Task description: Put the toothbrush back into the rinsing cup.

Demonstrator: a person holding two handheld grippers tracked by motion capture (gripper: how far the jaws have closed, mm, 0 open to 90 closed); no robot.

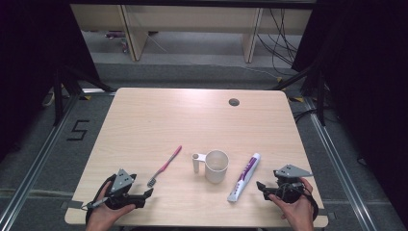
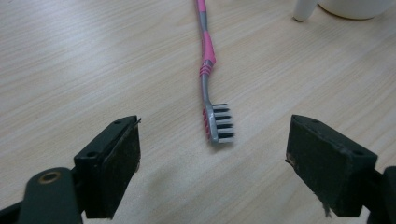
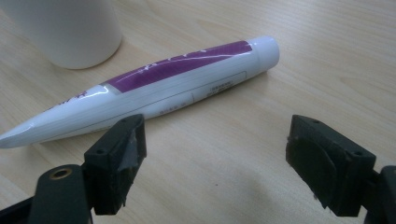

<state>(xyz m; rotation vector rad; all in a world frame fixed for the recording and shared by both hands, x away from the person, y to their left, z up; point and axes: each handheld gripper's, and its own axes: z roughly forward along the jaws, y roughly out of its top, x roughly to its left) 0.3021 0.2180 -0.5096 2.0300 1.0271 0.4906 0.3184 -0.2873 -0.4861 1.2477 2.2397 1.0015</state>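
Note:
A pink and grey toothbrush (image 1: 165, 166) (image 2: 208, 74) lies flat on the table, bristle head toward me. My left gripper (image 1: 146, 195) (image 2: 212, 161) rests just short of that head, open and empty. A white cup (image 1: 215, 166) (image 3: 65, 30) (image 2: 352, 7) with a side handle stands at the table's middle. To its right lies a white and purple toothpaste tube (image 1: 244, 177) (image 3: 154, 86), cap away from me. My right gripper (image 1: 262, 186) (image 3: 215, 163) sits beside the tube's flat end, open, nothing between its jaws.
The light wood table (image 1: 159, 120) has a round cable hole (image 1: 234, 102) near its far edge. Beyond the table are desk legs and cables on a grey floor. A taped number marks the floor at the left.

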